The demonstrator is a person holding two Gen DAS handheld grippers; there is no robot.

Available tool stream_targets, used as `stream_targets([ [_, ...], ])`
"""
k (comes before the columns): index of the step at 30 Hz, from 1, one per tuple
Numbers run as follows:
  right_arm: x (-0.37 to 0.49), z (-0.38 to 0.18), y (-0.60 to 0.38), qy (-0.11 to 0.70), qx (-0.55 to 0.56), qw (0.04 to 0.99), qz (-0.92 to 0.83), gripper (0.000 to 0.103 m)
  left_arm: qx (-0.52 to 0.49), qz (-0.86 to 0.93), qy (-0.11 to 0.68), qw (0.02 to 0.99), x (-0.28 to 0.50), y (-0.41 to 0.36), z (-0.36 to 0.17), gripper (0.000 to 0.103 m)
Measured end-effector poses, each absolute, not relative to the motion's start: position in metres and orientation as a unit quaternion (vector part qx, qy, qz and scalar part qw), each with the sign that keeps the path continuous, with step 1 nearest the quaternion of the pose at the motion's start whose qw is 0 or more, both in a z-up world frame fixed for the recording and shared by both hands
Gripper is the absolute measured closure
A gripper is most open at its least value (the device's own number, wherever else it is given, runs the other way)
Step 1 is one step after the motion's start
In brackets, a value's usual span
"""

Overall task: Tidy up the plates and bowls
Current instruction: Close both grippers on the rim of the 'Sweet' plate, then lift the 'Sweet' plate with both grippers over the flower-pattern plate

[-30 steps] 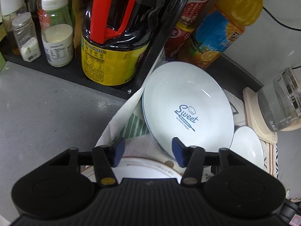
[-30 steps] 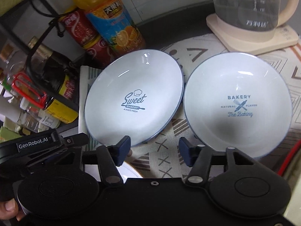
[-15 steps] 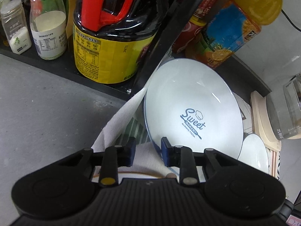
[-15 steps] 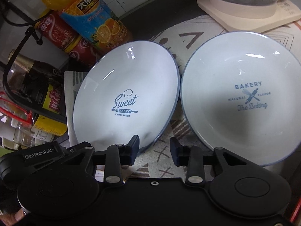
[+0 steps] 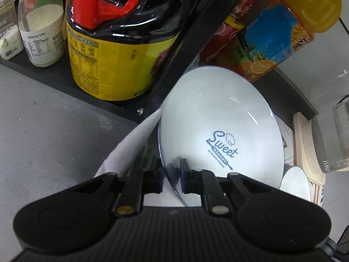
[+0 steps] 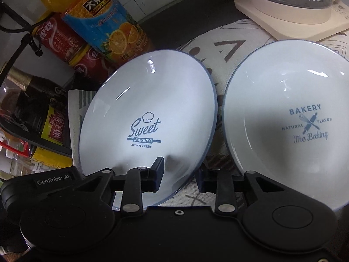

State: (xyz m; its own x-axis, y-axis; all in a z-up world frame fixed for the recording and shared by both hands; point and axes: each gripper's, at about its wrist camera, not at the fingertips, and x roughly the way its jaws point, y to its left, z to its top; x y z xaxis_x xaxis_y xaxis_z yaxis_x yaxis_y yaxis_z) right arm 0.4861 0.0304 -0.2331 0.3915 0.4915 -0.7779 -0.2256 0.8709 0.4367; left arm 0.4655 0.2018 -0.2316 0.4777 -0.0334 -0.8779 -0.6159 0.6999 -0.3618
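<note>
White with a thin blue rim, the "Sweet Bakery" plate [image 6: 148,118] is the landmark here: it lies on the patterned cloth [image 6: 220,45] spread over the grey desk [image 5: 43,126]. Just beside it on the same cloth sits the "Bakery Natural Flavor" plate [image 6: 290,120], their rims close but apart.

The left gripper [image 5: 171,179] has its fingers clenched on the near rim of the "Sweet Bakery" plate, one blue pad over the inner face and the other under the outside edge. The right gripper [image 6: 180,174] straddles the same plate's rim on its other near side, one finger over the white surface and the other down by the cloth; whether those fingers actually press the rim cannot be told, though the gap between them is wide.

Behind the "Sweet Bakery" plate stand an orange juice bottle [image 6: 102,21] and red cans [image 6: 63,41]. Beyond its far left edge, on a black rack, is a large soy sauce jug with a yellow label [image 5: 117,65]. A glass kettle on a cream base [image 6: 292,8] stands behind the "Bakery Natural Flavor" plate.
</note>
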Motion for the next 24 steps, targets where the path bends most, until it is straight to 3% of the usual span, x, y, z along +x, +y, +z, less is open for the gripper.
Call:
stream_targets([
  [1,0.487,-0.234,0.029,0.508,0.132,0.824,0.215,0.084,-0.339,0.184,0.474,0.791,0.464,0.201,-0.231,0.091],
  [4,0.486,-0.232,0.024,0.502,0.131,0.826,0.222,0.087,-0.336,0.178,0.461,0.802,0.459,0.197,-0.224,0.092],
  [24,0.435,-0.193,-0.005,0.447,0.133,0.846,0.259,0.086,-0.313,0.177,0.427,0.83,0.406,0.173,-0.177,0.091],
])
